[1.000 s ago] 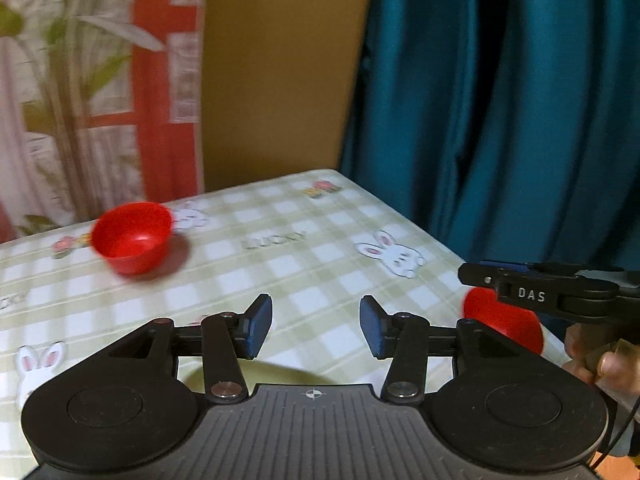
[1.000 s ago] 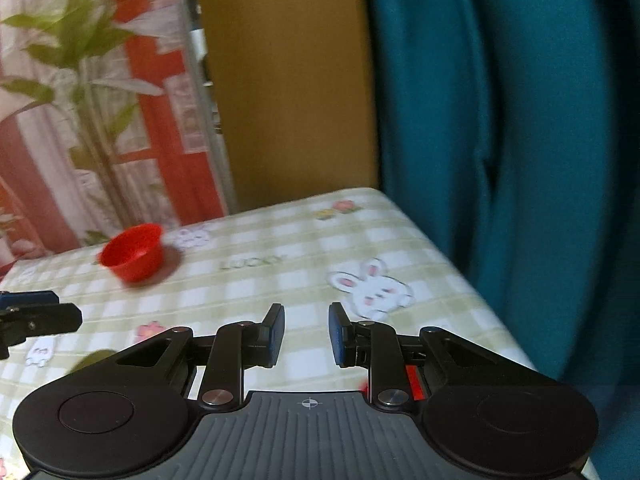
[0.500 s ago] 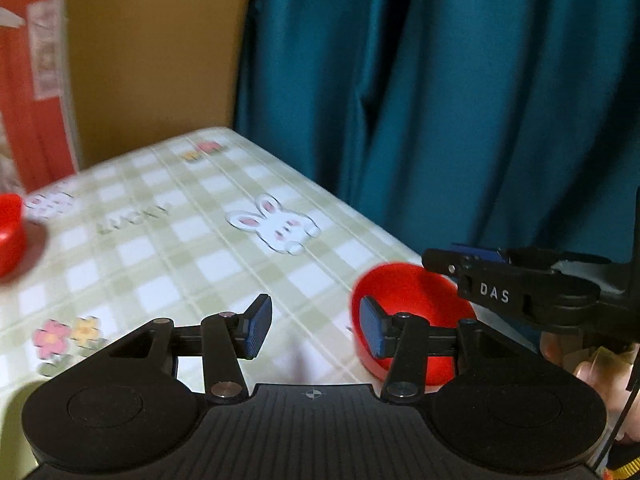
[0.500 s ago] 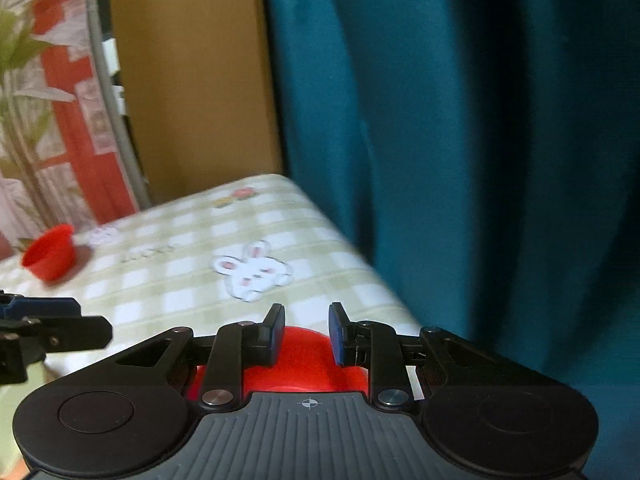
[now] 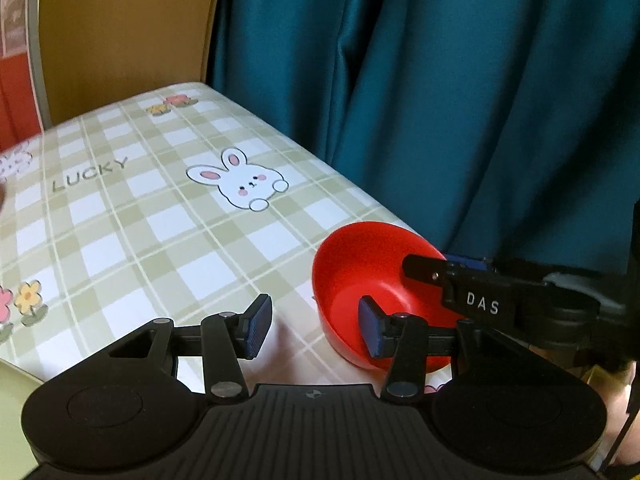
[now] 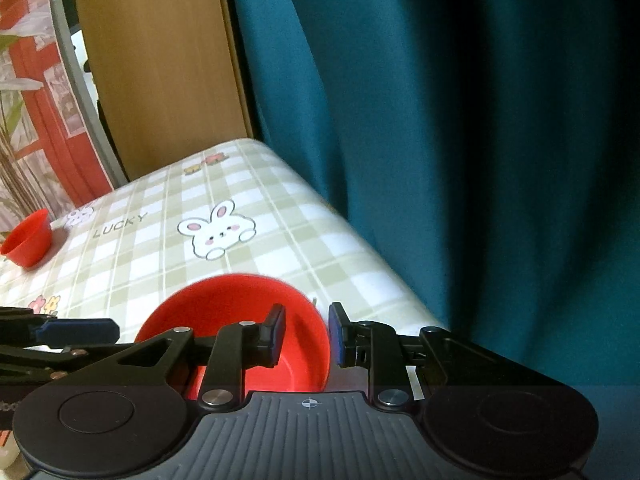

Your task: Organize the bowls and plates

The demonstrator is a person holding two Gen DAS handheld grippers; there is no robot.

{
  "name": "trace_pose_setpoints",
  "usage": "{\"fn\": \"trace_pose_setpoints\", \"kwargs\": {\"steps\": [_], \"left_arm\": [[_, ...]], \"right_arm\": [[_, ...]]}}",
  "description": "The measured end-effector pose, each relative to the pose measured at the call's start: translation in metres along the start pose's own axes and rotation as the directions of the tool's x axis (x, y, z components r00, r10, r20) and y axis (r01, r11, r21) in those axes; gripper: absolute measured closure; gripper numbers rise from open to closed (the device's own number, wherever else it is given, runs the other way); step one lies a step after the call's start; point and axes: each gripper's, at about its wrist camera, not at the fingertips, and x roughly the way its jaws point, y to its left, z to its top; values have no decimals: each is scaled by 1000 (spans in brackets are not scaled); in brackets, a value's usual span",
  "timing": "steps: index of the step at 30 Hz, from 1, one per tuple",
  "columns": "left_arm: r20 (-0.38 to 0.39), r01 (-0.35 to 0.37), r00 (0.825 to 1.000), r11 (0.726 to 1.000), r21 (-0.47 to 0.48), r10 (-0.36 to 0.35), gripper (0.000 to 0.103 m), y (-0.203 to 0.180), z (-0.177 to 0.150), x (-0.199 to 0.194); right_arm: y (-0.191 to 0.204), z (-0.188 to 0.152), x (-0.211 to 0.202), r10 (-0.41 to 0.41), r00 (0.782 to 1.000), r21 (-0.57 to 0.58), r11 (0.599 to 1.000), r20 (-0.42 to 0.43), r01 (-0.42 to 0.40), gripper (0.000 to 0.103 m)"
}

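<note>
just beside the table edge [image 6: 384, 276], right tool [image 6: 306, 334] straddles bowl rim [image 6: 324, 340].

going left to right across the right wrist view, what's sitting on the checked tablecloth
small red plastic bowl at the far left edge → "LUCKY" lettering → white cartoon rabbit print, with the larger red plastic bowl nearer the camera, its right rim between the right tool's open fingers.

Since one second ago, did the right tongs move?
Yes. The right tongs went forward and down toward the table's right edge; they now straddle the rim of the near red bowl, beyond the rabbit print.
</note>
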Motion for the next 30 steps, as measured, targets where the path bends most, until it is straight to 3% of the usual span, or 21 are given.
{"fn": "trace_pose_setpoints", "kwargs": {"steps": [3, 5, 7, 9, 21, 27, 30], "left_arm": [[-13, -3, 1000, 1000, 14, 3, 61, -3, 0, 1], [-35, 0, 999, 1000, 28, 1, 78, -3, 0, 4], [-35, 15, 999, 999, 32, -14, 86, -3, -1, 0], [-34, 3, 999, 999, 50, -2, 86, -3, -2, -1], [-9, -50, 999, 998, 43, 50, 86, 6, -2, -34], [23, -100, 995, 995, 13, 99, 86, 27, -1, -67], [59, -92, 994, 995, -36, 94, 86, 46, -4, -92]], "right_arm": [[-3, -4, 0, 3, 1000, 24, 1000, -15, -3, 85], [-4, -6, 0, 4, 1000, 32, 999, -22, -3, 87], [-5, -7, -1, 4, 1000, 35, 999, -26, -3, 90], [-5, -8, -2, 11, 1000, 40, 999, -28, -10, 95], [19, -3, -15, 46, 999, 22, 999, -13, -46, 97], [47, 4, -22, 102, 995, 6, 995, -2, -102, 97], [66, 9, -28, 136, 991, -17, 991, 7, -136, 97]]}}
